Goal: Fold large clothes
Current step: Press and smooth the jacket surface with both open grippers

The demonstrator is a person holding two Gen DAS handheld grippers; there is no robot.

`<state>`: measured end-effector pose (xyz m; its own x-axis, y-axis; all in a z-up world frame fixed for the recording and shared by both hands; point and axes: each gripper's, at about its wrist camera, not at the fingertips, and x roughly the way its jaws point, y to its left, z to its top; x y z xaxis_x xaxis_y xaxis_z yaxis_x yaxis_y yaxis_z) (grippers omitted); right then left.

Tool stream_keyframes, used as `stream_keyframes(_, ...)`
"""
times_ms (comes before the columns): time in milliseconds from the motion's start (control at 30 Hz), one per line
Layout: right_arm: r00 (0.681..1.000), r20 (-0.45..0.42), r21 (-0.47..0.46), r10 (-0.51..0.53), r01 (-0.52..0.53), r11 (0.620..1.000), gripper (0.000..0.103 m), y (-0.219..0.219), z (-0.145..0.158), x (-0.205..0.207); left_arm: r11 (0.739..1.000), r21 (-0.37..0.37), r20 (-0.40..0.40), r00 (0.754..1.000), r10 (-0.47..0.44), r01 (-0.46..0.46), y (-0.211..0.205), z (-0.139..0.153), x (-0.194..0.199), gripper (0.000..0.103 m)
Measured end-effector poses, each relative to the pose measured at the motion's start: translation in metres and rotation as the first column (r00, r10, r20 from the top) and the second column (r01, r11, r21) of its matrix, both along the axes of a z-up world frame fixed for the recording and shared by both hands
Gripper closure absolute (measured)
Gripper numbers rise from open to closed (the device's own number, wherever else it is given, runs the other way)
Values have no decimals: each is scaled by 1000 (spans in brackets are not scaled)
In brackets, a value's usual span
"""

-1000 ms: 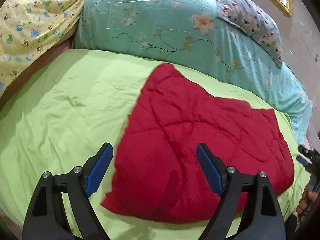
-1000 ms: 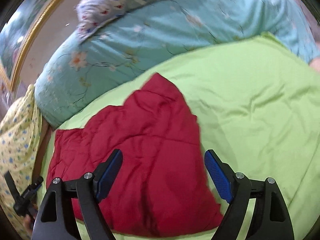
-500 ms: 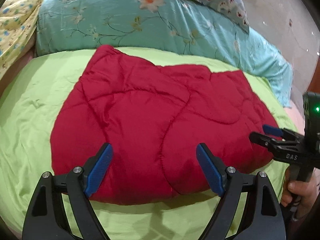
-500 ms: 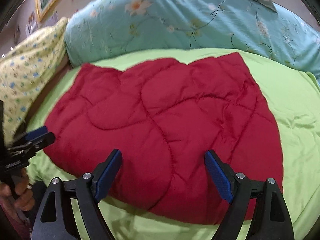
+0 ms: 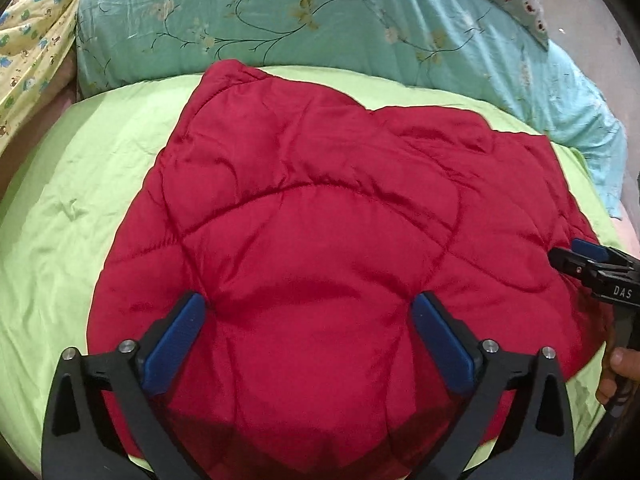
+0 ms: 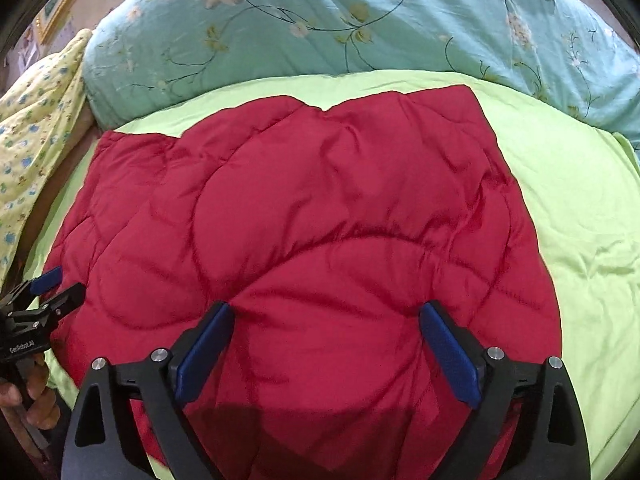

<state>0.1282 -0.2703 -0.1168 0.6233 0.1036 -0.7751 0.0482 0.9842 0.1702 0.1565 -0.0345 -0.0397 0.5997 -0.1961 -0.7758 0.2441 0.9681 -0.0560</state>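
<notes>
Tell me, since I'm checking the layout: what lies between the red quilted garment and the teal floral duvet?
A bare strip of lime-green bedsheet separates the red quilted garment from the teal floral duvet; both wrist views show it.

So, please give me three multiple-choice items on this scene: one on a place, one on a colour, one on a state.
1. What does the red quilt lie on?
A. green sheet
B. floor
C. chair

2. Which colour are the gripper pads?
A. blue
B. white
C. orange

3. How are the left gripper jaws?
A. clamped on the sheet
B. apart over the quilt
C. shut, empty

Key: 1 A, green shows all around the quilt; 2 A, the pads are blue; 3 B, the jaws stand wide, still opening, gripping nothing.
</notes>
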Motion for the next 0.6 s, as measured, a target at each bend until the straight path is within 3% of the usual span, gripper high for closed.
stream_keyframes(300,999,-7,88,-39,40,995,1,-22,-10,23,998,47,-12,999,35,-34,-10,-4,16,0)
stream_keyframes(600,999,-9,108,-47,48,993,0,-27,-13,33,997,68,-19,999,41,-40,-14,-6,25,0)
